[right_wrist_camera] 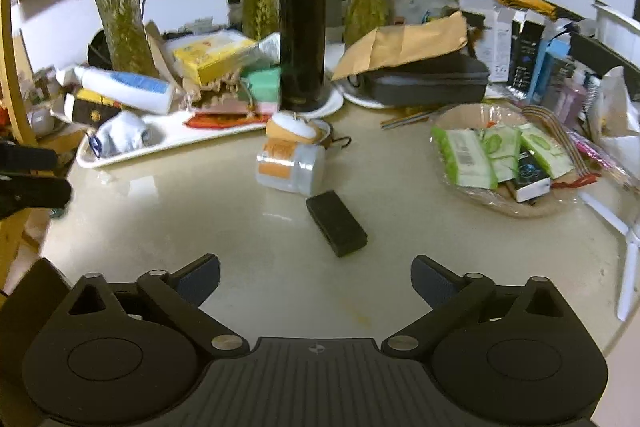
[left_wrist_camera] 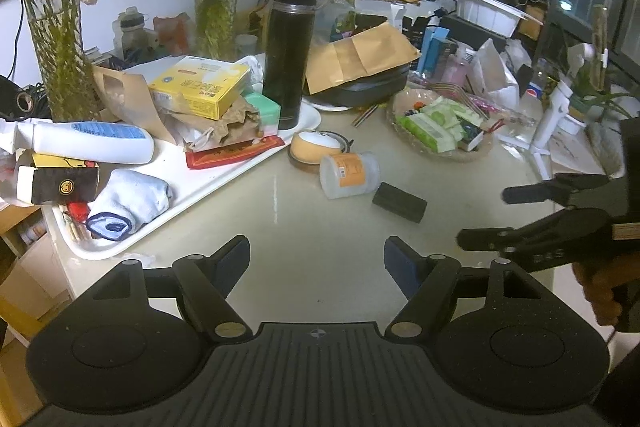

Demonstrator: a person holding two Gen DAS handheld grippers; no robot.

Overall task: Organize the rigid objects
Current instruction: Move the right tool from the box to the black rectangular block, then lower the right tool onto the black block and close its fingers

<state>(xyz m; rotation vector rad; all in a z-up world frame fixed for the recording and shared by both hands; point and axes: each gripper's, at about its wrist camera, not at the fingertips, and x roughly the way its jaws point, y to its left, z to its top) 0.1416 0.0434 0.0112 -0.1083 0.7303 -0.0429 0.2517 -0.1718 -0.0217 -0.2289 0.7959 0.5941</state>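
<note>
A small black block (left_wrist_camera: 399,202) (right_wrist_camera: 337,223) lies flat on the pale table. Just beyond it a translucent jar with an orange label (left_wrist_camera: 349,175) (right_wrist_camera: 291,167) lies on its side, and behind that sits a round tan pad with a white top (left_wrist_camera: 317,146) (right_wrist_camera: 294,129). My left gripper (left_wrist_camera: 317,263) hovers open over bare table, nothing between its fingers. My right gripper (right_wrist_camera: 316,281) is open too, with the black block a short way ahead of its fingertips. In the left wrist view the right gripper (left_wrist_camera: 484,217) enters from the right edge, held by a hand.
A white tray (left_wrist_camera: 192,187) (right_wrist_camera: 120,157) at the left holds a lotion bottle, boxes, a rolled sock and a tall black flask (left_wrist_camera: 288,51) (right_wrist_camera: 302,27). A basket of packets (left_wrist_camera: 440,131) (right_wrist_camera: 508,163) stands at the right. Glass vases with plants line the back.
</note>
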